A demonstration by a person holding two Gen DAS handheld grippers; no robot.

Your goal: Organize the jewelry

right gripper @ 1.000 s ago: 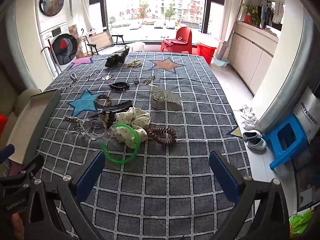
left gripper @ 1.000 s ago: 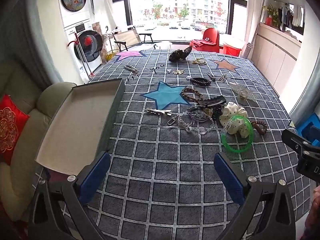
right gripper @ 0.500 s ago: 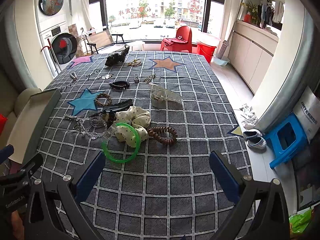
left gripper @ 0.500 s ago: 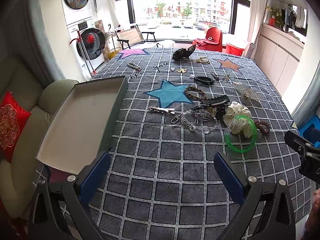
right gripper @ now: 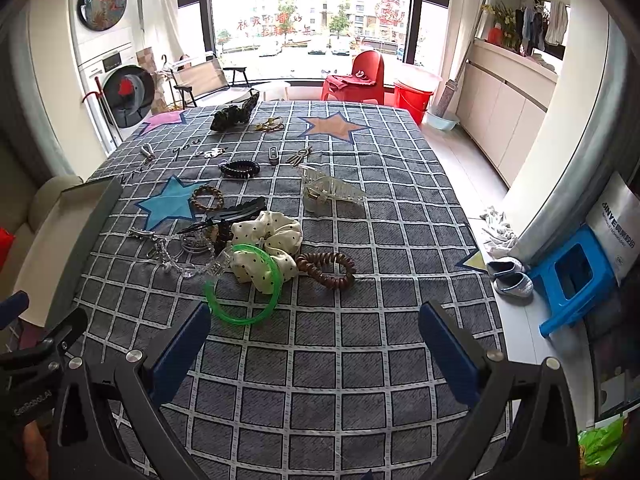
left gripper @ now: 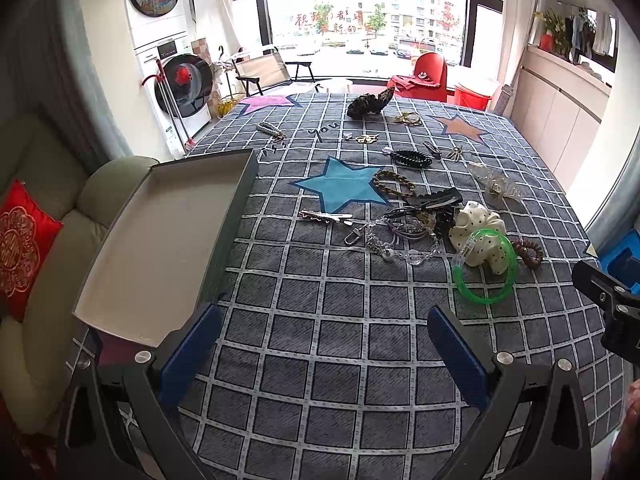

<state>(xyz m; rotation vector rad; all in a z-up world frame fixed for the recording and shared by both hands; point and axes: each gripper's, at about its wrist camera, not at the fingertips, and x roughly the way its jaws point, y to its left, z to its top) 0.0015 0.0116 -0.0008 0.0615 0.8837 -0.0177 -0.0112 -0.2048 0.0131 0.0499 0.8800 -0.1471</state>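
Grey cloth: checked, with star patches, covering the table under both grippers.
Left gripper: blue-padded jaws spread wide, holding nothing.
Right gripper: jaws likewise spread, empty.
Jewelry: translucent green plastic bangle leans on a cream dotted fabric scrunchie, mid-table.
Left view only: shallow grey cardboard tray, whole interior.
Right view only: blue plastic stool.
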